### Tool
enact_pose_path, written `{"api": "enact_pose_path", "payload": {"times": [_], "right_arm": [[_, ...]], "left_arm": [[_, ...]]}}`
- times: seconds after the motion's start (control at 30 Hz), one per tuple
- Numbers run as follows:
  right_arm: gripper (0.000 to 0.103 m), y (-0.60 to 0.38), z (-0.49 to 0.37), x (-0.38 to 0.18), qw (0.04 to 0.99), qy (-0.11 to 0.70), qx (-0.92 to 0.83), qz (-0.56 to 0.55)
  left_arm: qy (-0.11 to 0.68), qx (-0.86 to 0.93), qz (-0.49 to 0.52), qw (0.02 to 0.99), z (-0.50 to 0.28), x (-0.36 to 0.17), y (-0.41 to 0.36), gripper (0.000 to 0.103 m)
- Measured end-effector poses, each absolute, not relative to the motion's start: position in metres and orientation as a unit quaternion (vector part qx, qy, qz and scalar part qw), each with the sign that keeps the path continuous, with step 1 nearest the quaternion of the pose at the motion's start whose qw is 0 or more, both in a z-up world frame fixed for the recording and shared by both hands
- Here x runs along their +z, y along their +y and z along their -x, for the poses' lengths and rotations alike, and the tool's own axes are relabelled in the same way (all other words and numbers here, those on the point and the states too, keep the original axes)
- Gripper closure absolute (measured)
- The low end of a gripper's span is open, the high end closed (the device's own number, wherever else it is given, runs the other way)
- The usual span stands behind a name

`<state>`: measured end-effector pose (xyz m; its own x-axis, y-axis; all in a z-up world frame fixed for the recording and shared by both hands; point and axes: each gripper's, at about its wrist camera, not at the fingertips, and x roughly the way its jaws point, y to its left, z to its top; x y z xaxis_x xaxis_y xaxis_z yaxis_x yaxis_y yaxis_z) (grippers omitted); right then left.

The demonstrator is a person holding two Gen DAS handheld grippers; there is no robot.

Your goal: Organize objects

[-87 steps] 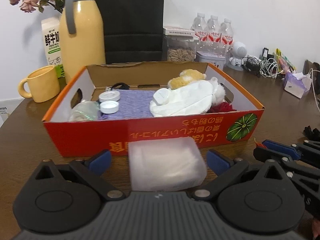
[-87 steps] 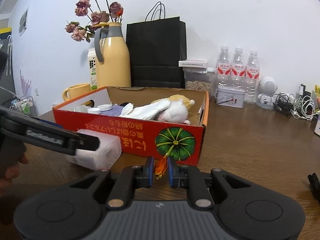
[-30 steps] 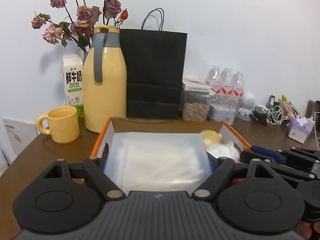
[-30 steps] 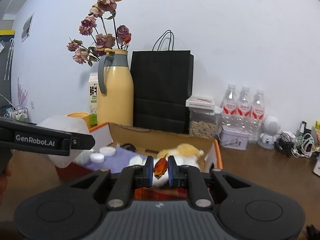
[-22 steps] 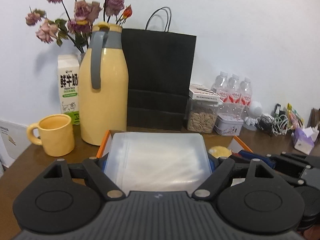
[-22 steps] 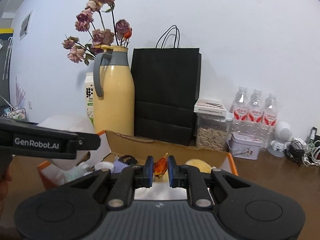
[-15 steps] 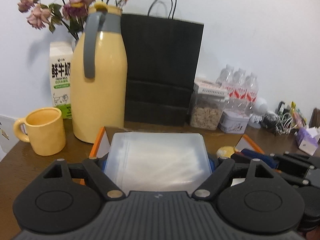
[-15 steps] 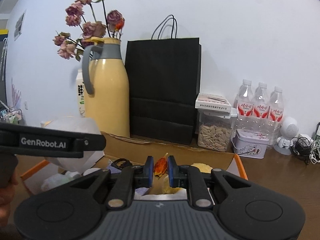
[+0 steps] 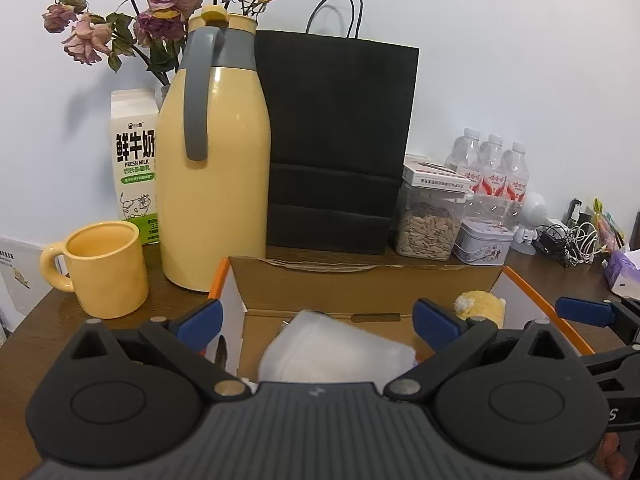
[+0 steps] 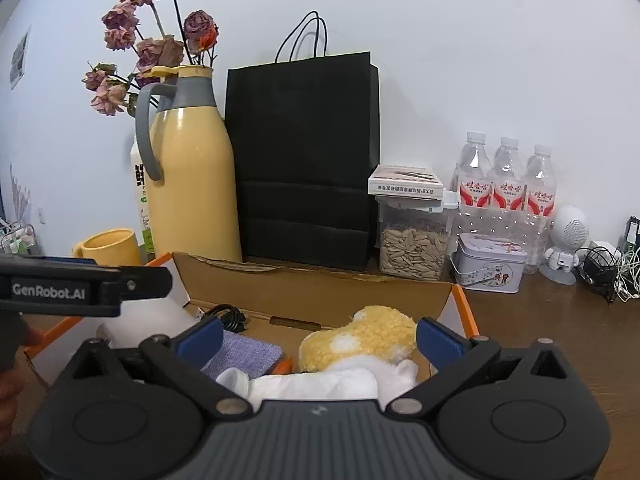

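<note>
An open cardboard box [image 9: 360,280] with an orange rim [image 10: 466,308] sits on the brown table. My left gripper [image 9: 316,320] is open above the box's left part; a translucent white plastic container [image 9: 336,354] lies loose below it, inside the box. My right gripper [image 10: 318,336] is open above the box's right part. Below it lie a yellow plush toy [image 10: 360,340], a white cloth [image 10: 320,386], a purple fabric piece [image 10: 244,354] and a small orange thing [image 10: 285,367]. The left gripper's side [image 10: 80,290] shows at the left of the right wrist view.
Behind the box stand a yellow thermos jug [image 9: 212,184], a black paper bag [image 9: 336,140], a milk carton [image 9: 134,168], a yellow mug [image 9: 102,268], a seed jar [image 9: 426,228], a tin [image 9: 484,240], water bottles [image 9: 494,168] and cables [image 9: 568,240].
Both grippers have opened. The white container has dropped from the left gripper into the box. The small orange thing has left the right gripper and lies in the box.
</note>
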<state>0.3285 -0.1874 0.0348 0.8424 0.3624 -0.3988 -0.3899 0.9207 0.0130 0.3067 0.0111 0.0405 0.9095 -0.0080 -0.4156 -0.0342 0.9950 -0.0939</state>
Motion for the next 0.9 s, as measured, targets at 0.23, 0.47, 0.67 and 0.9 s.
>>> {"api": "enact_pose_path", "payload": {"times": [0.23,0.47,0.67,0.9], "right_arm": [[0.0,-0.189,-0.325,0.038,0.96,0.202,0.19,0.036],[0.0,-0.194,-0.309,0.051,0.966,0.188,0.175,0.03],[0.0,-0.2,-0.282,0.059,0.969,0.178,0.169,0.023],[0.0,-0.208,-0.242,0.062,0.968,0.185,0.167,0.011]], "left_arm": [[0.204,0.013,0.037,0.978,-0.3,0.046,0.008,0.0],[0.183,0.006,0.028,0.983,-0.274,0.058,0.006,0.0],[0.178,0.019,0.021,0.984,-0.24,0.062,0.009,0.0],[0.19,0.035,0.028,0.981,-0.193,0.059,0.015,0.0]]}}
